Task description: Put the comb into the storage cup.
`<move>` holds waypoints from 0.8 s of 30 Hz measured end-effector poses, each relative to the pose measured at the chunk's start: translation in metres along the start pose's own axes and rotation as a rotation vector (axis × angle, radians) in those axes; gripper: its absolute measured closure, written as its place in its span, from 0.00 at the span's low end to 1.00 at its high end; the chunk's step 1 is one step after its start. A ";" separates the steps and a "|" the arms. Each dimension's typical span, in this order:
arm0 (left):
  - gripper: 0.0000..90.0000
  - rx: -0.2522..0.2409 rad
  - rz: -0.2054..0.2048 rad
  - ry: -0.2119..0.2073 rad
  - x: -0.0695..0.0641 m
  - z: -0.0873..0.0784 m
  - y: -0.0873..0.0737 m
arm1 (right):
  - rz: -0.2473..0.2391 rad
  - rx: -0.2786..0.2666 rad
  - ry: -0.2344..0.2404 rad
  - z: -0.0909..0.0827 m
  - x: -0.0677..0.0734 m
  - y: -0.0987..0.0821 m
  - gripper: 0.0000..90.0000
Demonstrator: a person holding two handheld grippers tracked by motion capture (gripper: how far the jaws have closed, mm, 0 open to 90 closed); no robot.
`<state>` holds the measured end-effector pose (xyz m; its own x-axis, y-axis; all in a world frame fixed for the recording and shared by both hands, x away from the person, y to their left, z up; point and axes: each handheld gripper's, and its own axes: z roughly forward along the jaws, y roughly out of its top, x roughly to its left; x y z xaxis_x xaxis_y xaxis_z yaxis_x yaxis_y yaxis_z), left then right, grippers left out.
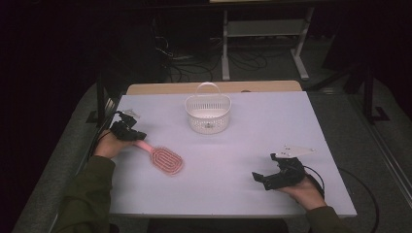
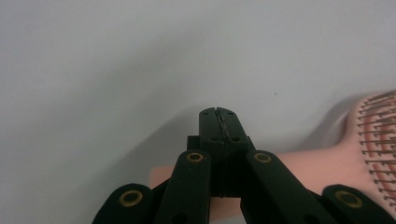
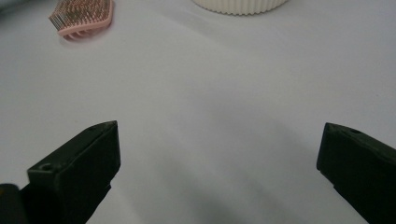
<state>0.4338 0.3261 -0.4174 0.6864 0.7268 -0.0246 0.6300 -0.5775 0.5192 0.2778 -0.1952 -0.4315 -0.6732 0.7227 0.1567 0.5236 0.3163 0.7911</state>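
The left gripper (image 1: 127,130) sat with jaws pressed together over the handle of the pink hairbrush (image 1: 163,157), which lay flat on the white table (image 1: 252,121). The right gripper (image 1: 273,171) rested spread wide, holding nothing, and a white basket (image 1: 208,112) stood farther back.

No readable text anywhere (labels, numbers included).

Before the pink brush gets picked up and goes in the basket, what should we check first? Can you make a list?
1. Left gripper at the brush handle: ok.
2. Actually gripping it: cannot tell. In the left gripper view the jaws look closed above the handle, not around it.
3. Brush lying flat on the table, bristles up: ok.
4. Basket upright: ok.
5. Basket handle standing up over the opening, could get in the way: not ok.
6. Right gripper open, away from the path: ok.
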 end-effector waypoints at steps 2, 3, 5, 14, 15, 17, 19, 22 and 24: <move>1.00 0.005 0.001 0.002 -0.002 -0.003 -0.003 | 0.001 0.001 -0.001 0.000 0.000 0.000 0.00; 1.00 0.005 0.001 0.002 -0.002 -0.003 -0.003 | 0.001 0.001 -0.001 0.000 0.000 0.000 0.00; 1.00 0.002 -0.001 -0.002 -0.003 -0.004 -0.005 | 0.000 0.001 -0.001 0.000 0.000 0.000 0.00; 1.00 0.009 0.025 0.001 -0.014 -0.013 -0.016 | 0.001 0.000 0.000 0.000 -0.001 0.000 0.00; 1.00 0.006 0.022 0.001 -0.016 -0.014 -0.017 | 0.002 0.001 0.001 0.001 0.000 0.000 0.00; 1.00 0.006 0.024 0.000 -0.017 -0.016 -0.020 | 0.000 0.002 0.001 0.001 0.000 0.000 0.00; 1.00 0.012 0.025 -0.005 -0.018 -0.018 -0.023 | 0.002 0.002 0.001 0.001 0.000 0.000 0.00; 1.00 0.017 0.024 -0.011 -0.022 -0.019 -0.028 | 0.002 0.000 0.002 0.001 0.000 0.000 0.00; 1.00 0.022 0.029 -0.016 -0.024 -0.020 -0.031 | 0.001 0.001 0.003 0.001 0.000 0.000 0.00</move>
<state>0.3909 0.3336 -0.4159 0.7102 0.7036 -0.0234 0.6175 -0.6065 0.5009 0.2790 -0.1945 -0.4323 -0.6740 0.7214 0.1591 0.5248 0.3160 0.7904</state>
